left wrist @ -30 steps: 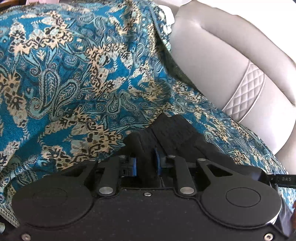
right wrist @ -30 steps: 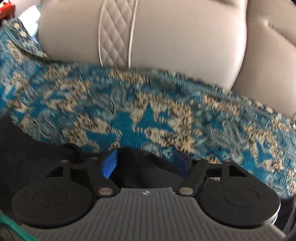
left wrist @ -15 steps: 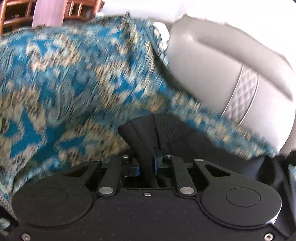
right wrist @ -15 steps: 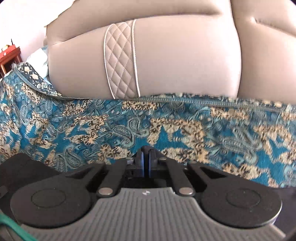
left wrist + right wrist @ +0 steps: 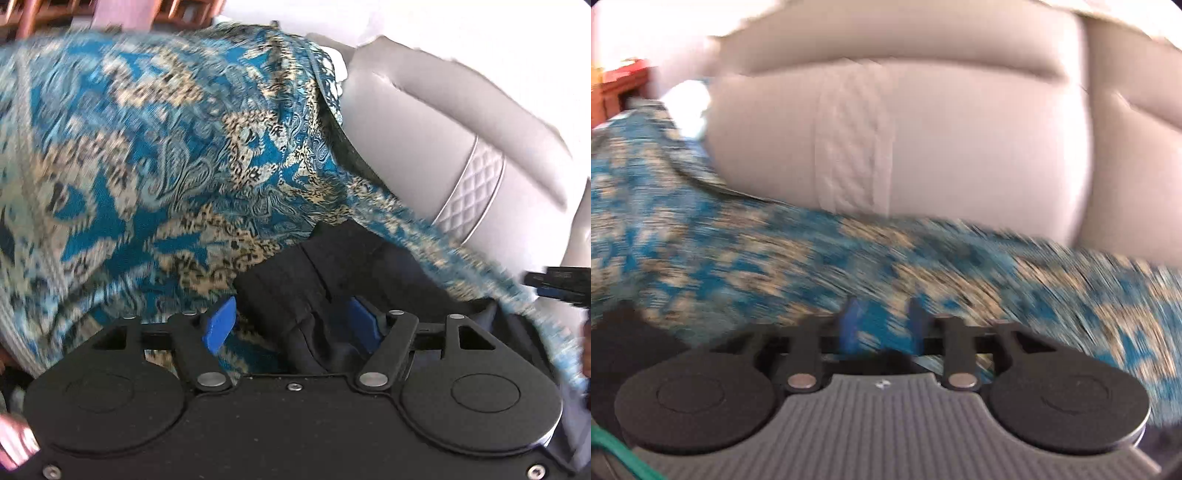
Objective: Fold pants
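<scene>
Black pants (image 5: 317, 280) between parted left gripper (image 5: 295, 325), seemingly loose.

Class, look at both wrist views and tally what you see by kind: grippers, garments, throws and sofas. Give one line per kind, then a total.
Grippers: 2, the left gripper and the right gripper
Garments: 1, the black pants
Throws: 1, the blue patterned throw
Sofas: 1, the beige sofa
Total: 5
</scene>
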The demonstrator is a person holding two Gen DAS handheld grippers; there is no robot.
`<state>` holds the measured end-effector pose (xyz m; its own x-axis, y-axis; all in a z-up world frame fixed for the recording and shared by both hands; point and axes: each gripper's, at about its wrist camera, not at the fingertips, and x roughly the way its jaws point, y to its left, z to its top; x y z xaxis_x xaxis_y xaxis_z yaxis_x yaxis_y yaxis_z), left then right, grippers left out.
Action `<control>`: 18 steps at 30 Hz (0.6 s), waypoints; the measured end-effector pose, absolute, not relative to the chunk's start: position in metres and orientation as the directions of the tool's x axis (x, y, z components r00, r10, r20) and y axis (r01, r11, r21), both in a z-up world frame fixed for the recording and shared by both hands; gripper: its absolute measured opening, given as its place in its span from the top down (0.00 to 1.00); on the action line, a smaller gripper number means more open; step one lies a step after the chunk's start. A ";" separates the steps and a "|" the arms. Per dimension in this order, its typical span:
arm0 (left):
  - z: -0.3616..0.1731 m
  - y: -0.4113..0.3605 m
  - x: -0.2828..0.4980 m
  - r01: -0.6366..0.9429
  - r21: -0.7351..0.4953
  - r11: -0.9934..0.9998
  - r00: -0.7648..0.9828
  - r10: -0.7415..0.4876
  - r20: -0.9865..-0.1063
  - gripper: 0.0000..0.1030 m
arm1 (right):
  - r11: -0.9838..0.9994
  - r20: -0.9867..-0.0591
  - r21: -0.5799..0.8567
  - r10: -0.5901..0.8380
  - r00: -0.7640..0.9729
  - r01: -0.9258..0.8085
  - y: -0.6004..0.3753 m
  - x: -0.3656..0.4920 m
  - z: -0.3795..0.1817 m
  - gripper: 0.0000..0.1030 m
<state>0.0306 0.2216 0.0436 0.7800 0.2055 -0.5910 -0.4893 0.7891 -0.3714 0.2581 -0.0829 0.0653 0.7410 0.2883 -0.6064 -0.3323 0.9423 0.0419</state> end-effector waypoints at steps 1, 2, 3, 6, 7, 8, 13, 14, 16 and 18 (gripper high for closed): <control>0.043 0.225 0.027 -0.493 -0.402 0.772 0.781 0.188 -0.596 0.34 | 0.927 -0.595 0.043 0.323 0.736 -0.372 -0.075 0.257 0.070 0.32; 0.041 0.229 0.022 -0.504 -0.432 0.748 0.776 0.171 -0.607 0.34 | 0.901 -0.587 0.056 0.378 0.716 -0.429 -0.064 0.256 0.075 0.29; 0.038 0.232 0.018 -0.514 -0.462 0.722 0.770 0.152 -0.619 0.34 | 0.868 -0.585 0.080 0.438 0.682 -0.489 -0.052 0.256 0.078 0.25; 0.026 0.240 0.011 -0.519 -0.544 0.659 0.767 0.078 -0.637 0.31 | 0.795 -0.594 0.078 0.522 0.612 -0.602 -0.012 0.253 0.077 0.22; 0.021 0.243 0.011 -0.521 -0.568 0.637 0.766 0.056 -0.640 0.29 | 0.774 -0.601 0.062 0.534 0.595 -0.630 0.001 0.250 0.073 0.20; 0.017 0.245 0.012 -0.525 -0.587 0.616 0.763 0.037 -0.645 0.29 | 0.752 -0.608 0.049 0.544 0.578 -0.657 0.015 0.247 0.069 0.19; 0.008 0.248 0.026 -0.511 -0.638 0.576 0.788 0.018 -0.615 0.30 | 0.660 -0.662 0.106 0.605 0.443 -0.743 0.065 0.245 0.046 0.17; 0.007 0.249 0.030 -0.515 -0.644 0.566 0.789 0.020 -0.614 0.37 | 0.645 -0.671 0.117 0.611 0.419 -0.755 0.073 0.245 0.041 0.16; 0.004 0.250 0.037 -0.503 -0.660 0.558 0.799 0.009 -0.601 0.52 | 0.620 -0.692 0.123 0.613 0.381 -0.775 0.086 0.245 0.032 0.14; 0.002 0.252 0.044 -0.503 -0.668 0.548 0.799 0.000 -0.601 0.54 | 0.591 -0.712 0.131 0.615 0.340 -0.796 0.099 0.246 0.024 0.12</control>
